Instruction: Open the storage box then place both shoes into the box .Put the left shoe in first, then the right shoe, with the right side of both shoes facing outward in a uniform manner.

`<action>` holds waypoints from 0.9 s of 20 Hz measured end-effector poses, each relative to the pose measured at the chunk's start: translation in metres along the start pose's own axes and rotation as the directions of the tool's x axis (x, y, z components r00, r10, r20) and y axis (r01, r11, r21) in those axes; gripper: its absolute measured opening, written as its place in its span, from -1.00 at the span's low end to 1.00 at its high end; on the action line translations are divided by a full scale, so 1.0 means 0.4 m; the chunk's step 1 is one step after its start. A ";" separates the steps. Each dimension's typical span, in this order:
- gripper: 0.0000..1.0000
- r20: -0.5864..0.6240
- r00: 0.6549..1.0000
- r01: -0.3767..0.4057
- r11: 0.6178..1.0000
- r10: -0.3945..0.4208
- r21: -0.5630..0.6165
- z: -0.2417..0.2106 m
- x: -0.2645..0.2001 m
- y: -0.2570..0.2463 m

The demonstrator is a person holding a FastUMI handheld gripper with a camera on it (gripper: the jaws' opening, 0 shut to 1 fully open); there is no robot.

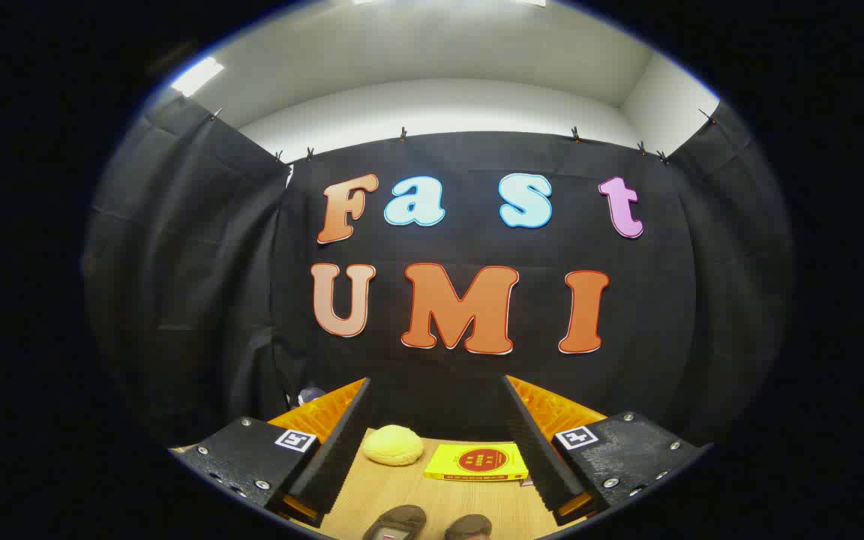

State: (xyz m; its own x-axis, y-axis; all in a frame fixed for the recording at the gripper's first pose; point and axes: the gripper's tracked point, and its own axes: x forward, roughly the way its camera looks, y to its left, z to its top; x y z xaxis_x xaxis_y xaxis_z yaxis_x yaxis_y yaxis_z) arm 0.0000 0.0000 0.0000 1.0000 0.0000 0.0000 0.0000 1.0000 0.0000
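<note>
Wooden table point(402, 491), yellow box point(477, 461), label unreadable, fingers point(436, 442) apart, empty.

we saw a pale wood-grain bench point(432, 495), a soft yellow bun point(393, 445), a yellow box point(477, 461) with a red round mark, two dark brown shoes point(396, 522), and black cloth walls point(199, 285).

Light: bright ceiling panels point(196, 75) overhead, white upper wall point(432, 105) glowing.
Backdrop: black cloth dim, folds faint.
Table point(432, 495): evenly lit, soft shadows.
Distortion: strong fisheye bending at edges.
Focus: sharp centre, the gripper's point(436, 442) wide-apart fingers slightly soft.
</note>
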 end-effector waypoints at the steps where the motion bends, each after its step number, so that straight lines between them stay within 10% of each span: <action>1: 0.99 -0.004 1.000 -0.003 1.000 0.003 0.001 -0.002 0.000 -0.001; 18: 0.99 -0.063 0.997 -0.032 0.998 0.035 0.053 -0.062 0.014 -0.003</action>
State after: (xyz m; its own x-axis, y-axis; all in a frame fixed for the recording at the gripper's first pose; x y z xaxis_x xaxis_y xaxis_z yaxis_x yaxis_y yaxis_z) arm 0.0057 -0.0011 -0.0249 0.9974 0.0353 -0.0634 -0.0320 0.9981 0.0529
